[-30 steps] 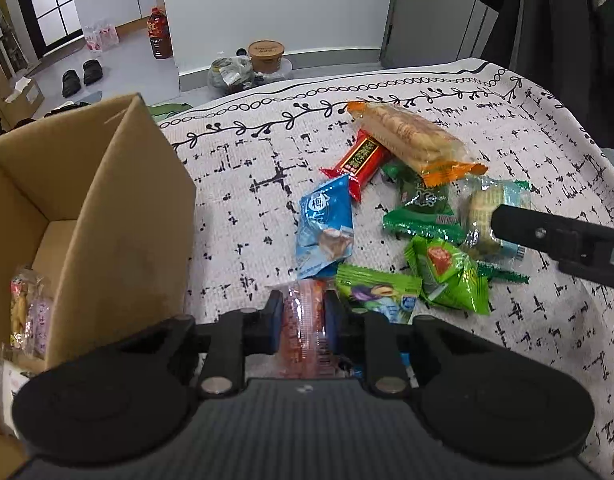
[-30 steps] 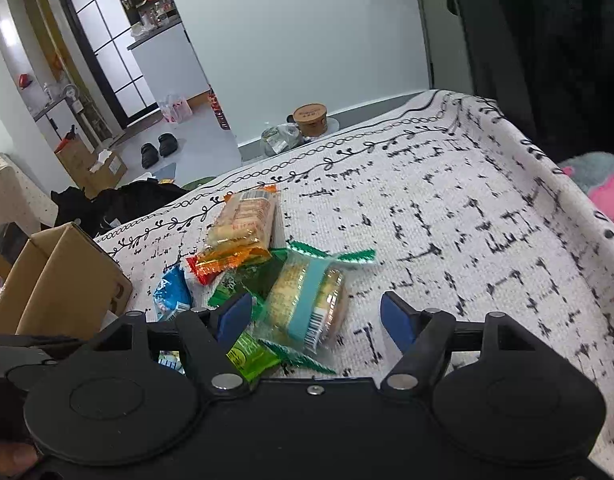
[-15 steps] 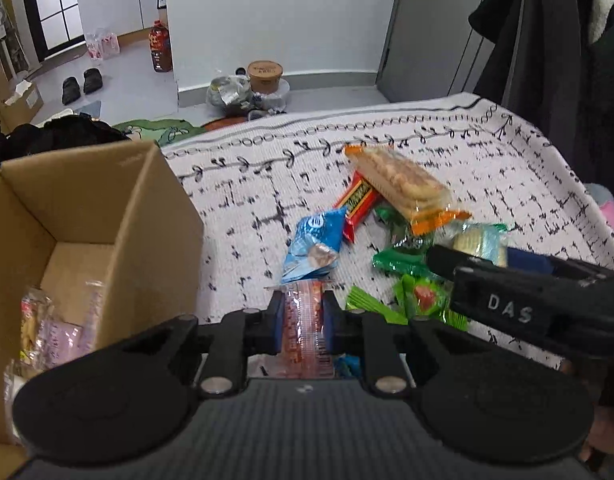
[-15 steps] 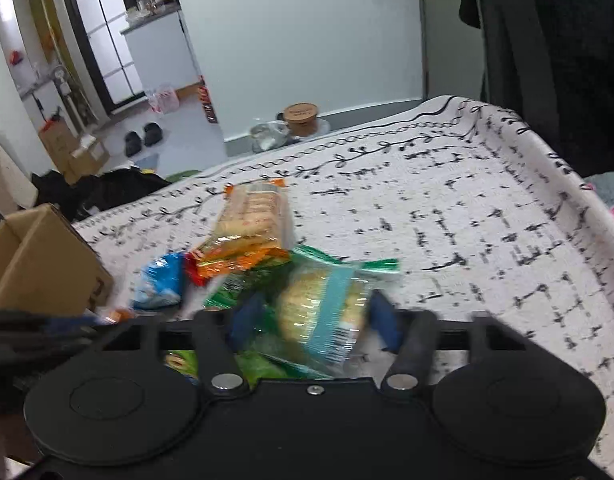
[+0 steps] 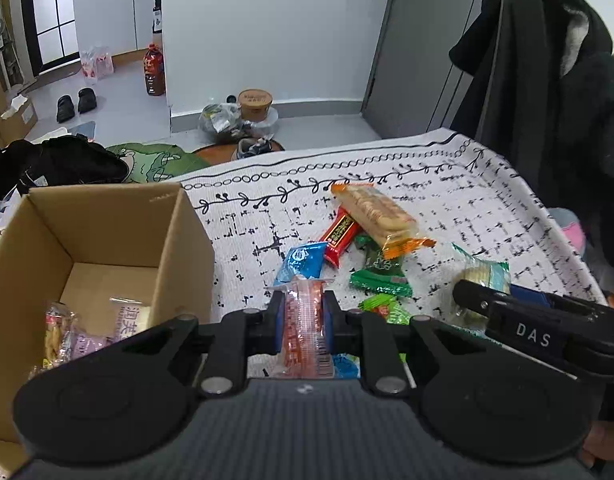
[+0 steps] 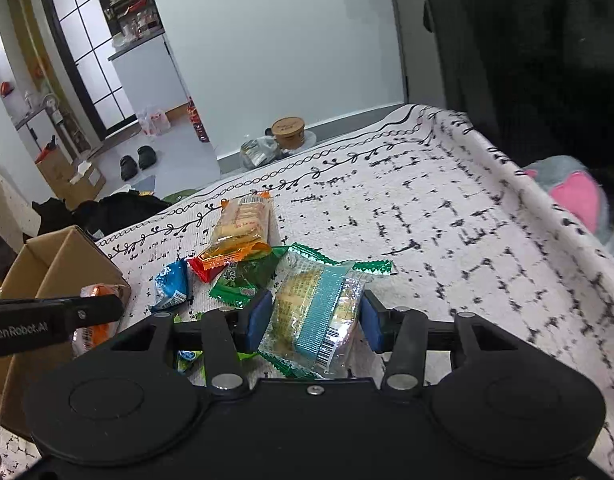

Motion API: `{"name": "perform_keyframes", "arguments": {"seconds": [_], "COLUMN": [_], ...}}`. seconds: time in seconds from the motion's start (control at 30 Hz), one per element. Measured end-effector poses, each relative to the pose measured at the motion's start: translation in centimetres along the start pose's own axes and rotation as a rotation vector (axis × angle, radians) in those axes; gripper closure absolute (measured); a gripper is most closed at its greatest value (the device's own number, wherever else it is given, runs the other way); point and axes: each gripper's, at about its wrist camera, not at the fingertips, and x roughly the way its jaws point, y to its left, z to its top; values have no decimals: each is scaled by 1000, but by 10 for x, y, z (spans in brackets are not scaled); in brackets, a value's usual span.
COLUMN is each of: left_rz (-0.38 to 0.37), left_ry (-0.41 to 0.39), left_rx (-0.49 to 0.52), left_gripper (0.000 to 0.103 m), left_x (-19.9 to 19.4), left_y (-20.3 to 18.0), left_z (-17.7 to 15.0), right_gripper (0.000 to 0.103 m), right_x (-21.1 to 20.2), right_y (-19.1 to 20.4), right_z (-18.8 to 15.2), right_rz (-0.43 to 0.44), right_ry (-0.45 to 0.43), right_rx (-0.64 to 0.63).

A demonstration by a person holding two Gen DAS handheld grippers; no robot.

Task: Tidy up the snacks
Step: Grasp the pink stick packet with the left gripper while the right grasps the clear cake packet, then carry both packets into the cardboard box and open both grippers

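Note:
My left gripper (image 5: 303,314) is shut on an orange-red snack packet (image 5: 305,326), held above the table to the right of the open cardboard box (image 5: 107,216), which holds a few packets (image 5: 67,332). My right gripper (image 6: 315,314) is shut on a clear packet with a teal band holding round cakes (image 6: 319,308), lifted a little off the cloth. On the cloth lie a long orange biscuit pack (image 5: 377,212), a red bar (image 5: 339,234), a blue packet (image 5: 301,260) and green packets (image 5: 381,276).
The patterned white cloth (image 6: 447,216) covers the table, whose right edge drops off near a pink and grey plush (image 6: 571,192). A dark coat (image 5: 559,80) hangs at the right. Bags, shoes and a tub lie on the floor beyond the far edge.
My right gripper has closed on the teal-band cake packet and lifted it. My left gripper has risen with the orange-red packet, and the box interior now shows more.

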Motion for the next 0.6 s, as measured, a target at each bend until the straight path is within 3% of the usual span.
{"name": "perform_keyframes", "arguments": {"seconds": [0.6], "left_rz": [-90], "left_ry": [-104], "left_rx": [-37], "left_gripper": [85], "left_x": [-52], "left_y": [32], "left_z": [3], "right_gripper": [56], "right_x": [-49], "right_y": [42], "right_z": [-3], "right_rz": [0], "right_ry": [-77], "right_rx": [23]}}
